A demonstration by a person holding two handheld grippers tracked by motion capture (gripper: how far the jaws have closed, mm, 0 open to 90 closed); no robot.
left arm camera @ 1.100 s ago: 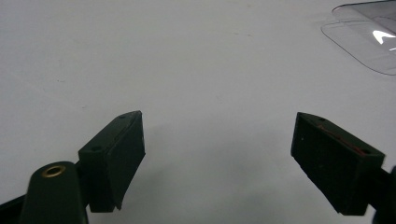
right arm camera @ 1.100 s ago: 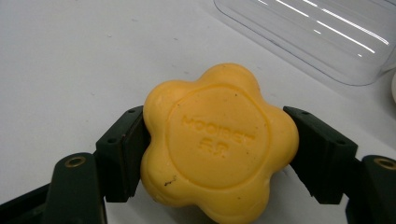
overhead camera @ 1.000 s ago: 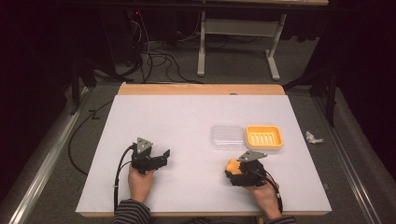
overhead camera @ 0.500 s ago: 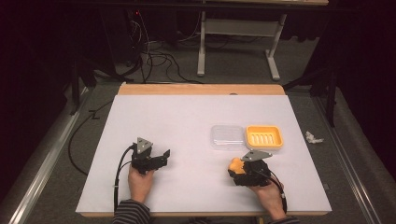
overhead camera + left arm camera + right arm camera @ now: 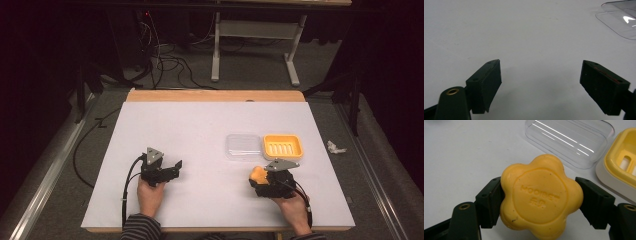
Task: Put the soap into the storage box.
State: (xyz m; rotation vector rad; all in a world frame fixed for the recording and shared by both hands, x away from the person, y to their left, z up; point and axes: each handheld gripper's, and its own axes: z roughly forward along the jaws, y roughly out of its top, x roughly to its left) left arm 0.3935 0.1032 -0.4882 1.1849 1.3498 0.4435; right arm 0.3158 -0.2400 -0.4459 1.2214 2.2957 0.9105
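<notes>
i am seeing the right gripper (image 5: pixel 261 181) clamping the yellow flower-shaped soap bar (image 5: pixel 541 196) between its two jaws, pads pressing both sides. the soap is sitting just in front of the clear plastic lid (image 5: pixel 243 146), with the yellow slotted soap dish (image 5: pixel 283 146) touching that lid's right edge. the left gripper (image 5: pixel 172 167), well left of the lid, is gaping wide and gripping nothing over the white table (image 5: pixel 190 125).

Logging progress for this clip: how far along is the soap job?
Done: clear lid lies off, beside the yellow soap dish. In hand: right gripper clamps the soap. Left: set it in the empty dish. Left gripper rests open.
</notes>
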